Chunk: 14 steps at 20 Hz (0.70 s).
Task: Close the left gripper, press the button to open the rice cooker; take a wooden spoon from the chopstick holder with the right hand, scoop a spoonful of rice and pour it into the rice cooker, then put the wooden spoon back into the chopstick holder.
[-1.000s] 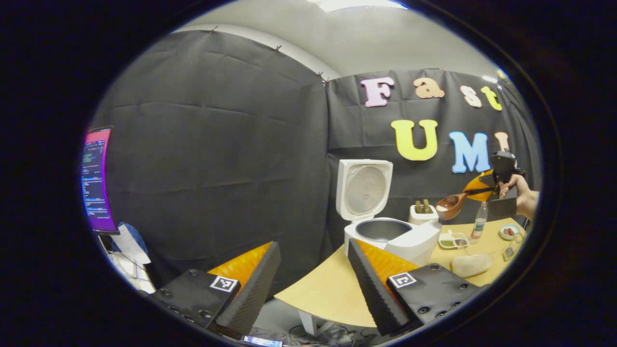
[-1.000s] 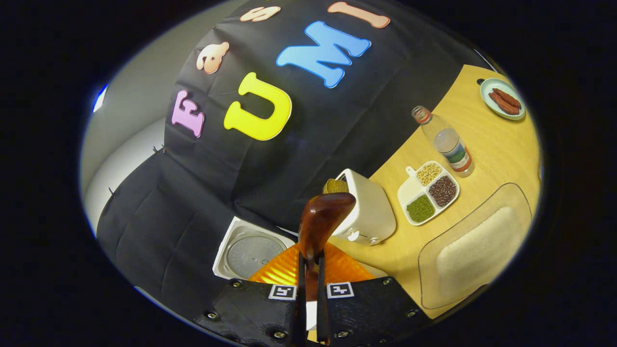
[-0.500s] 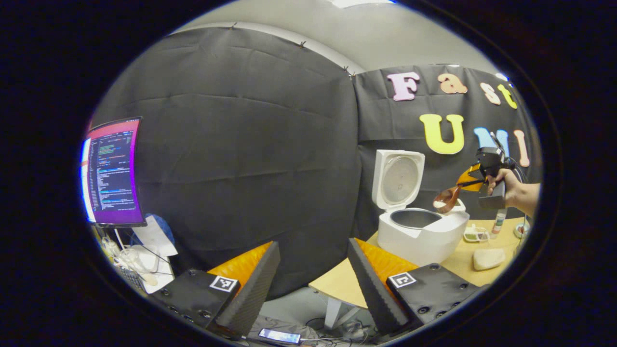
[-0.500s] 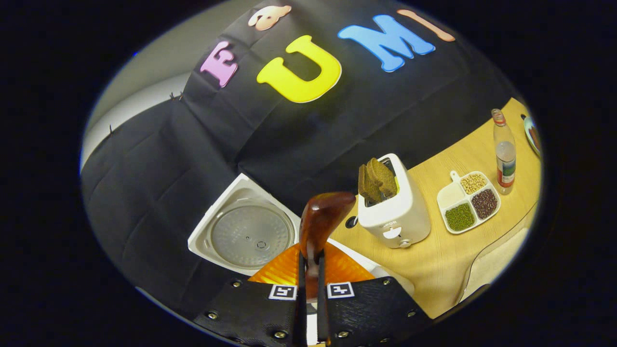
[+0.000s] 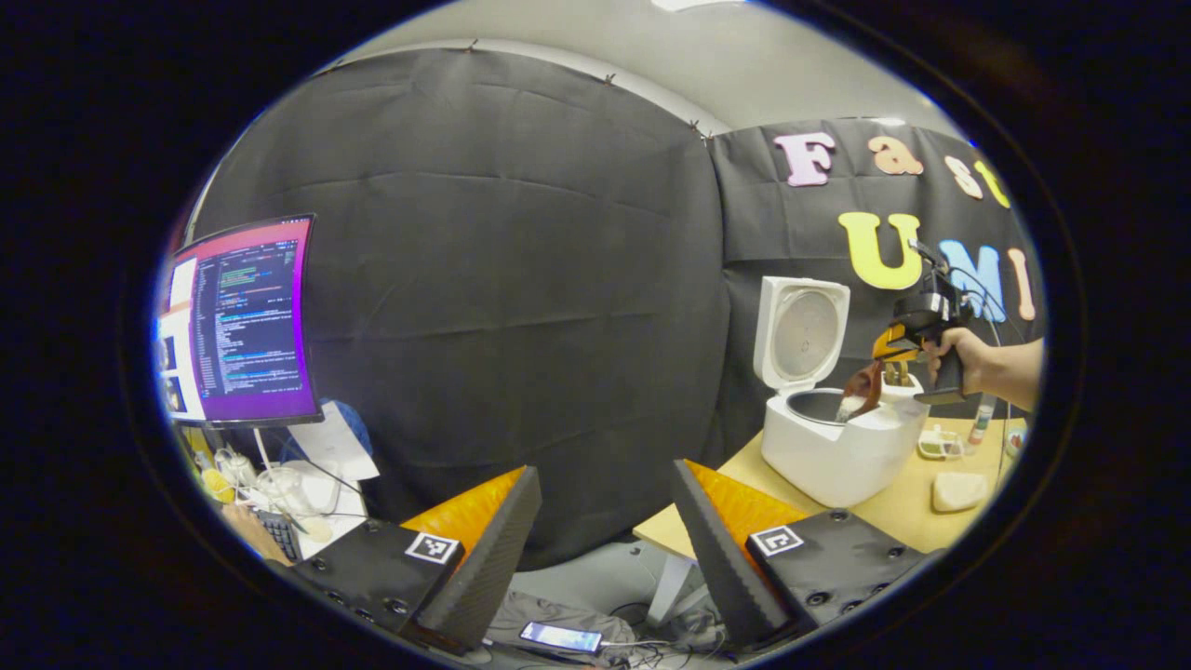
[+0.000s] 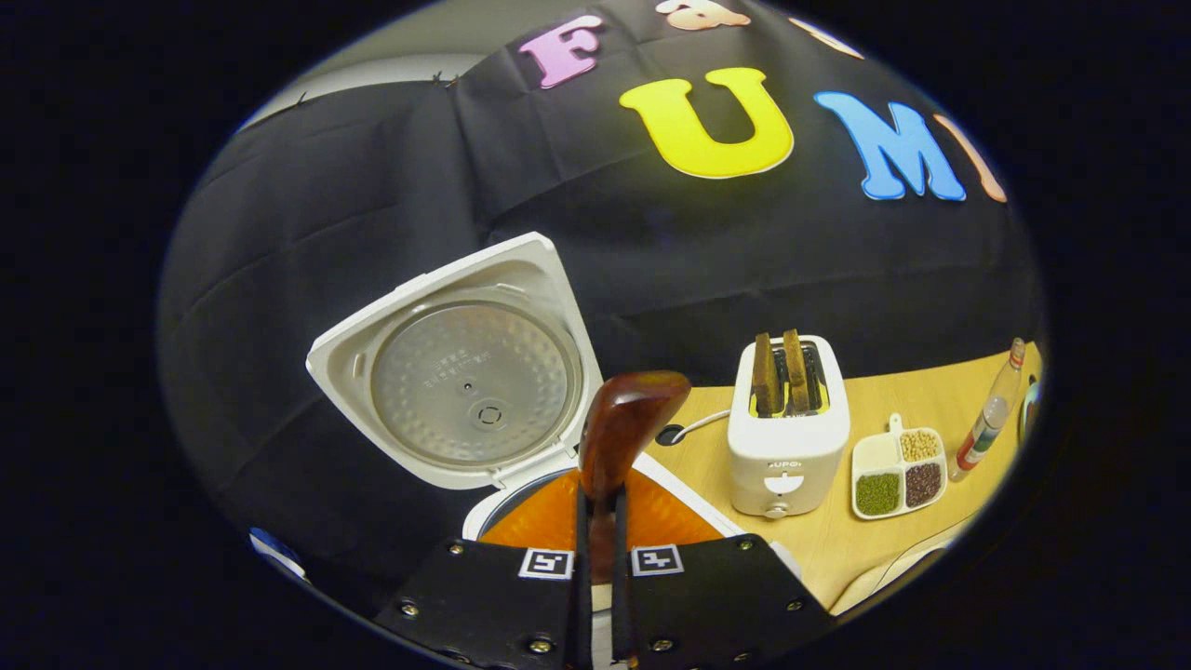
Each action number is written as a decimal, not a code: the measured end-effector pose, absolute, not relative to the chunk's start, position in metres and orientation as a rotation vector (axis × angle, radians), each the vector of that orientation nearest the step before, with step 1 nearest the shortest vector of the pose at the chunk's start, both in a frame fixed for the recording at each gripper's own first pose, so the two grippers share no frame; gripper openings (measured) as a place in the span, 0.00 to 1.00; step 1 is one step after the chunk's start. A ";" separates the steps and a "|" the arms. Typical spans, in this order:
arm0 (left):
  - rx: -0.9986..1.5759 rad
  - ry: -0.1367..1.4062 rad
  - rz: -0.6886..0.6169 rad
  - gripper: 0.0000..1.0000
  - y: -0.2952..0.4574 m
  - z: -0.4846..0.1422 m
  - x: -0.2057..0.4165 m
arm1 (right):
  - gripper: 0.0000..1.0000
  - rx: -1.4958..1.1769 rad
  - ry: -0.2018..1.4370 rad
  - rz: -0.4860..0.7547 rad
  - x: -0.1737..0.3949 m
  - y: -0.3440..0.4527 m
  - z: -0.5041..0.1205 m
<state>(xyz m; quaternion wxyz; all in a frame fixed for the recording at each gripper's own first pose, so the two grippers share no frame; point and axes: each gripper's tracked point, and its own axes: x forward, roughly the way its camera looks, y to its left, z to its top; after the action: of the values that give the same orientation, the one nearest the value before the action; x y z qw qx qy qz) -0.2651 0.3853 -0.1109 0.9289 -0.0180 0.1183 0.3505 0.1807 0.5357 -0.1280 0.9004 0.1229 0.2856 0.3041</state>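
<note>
Right gripper view: brown wooden spoon (image 6: 622, 437) is clamped by right gripper (image 6: 595, 558) fingers, centre-bottom, over open white rice cooker (image 6: 465, 372); left gripper (image 5: 595, 549) fingers are spread apart.

Right gripper (image 6: 596, 596) pinches wooden spoon (image 6: 625, 423) above open rice cooker (image 6: 465, 372).

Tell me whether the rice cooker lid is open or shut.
Open: the rice cooker lid stands raised, its round metal inner plate showing, above the rice cooker.
</note>
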 end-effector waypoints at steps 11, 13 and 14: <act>-0.040 0.249 0.720 0.98 0.384 -0.115 -0.267 | 0.09 -0.264 0.334 0.737 0.167 0.553 -0.115; -0.042 0.243 0.716 0.98 0.382 -0.113 -0.266 | 0.08 -0.358 0.262 0.751 0.165 0.554 -0.107; -0.039 0.239 0.712 0.98 0.381 -0.112 -0.265 | 0.08 -0.403 0.224 0.753 0.163 0.554 -0.104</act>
<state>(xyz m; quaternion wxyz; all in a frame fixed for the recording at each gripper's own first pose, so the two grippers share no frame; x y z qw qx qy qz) -0.2647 0.3813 -0.1118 0.9301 -0.0188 0.1166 0.3478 0.1630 0.5541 -0.1035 0.9042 -0.1949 0.1085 0.3642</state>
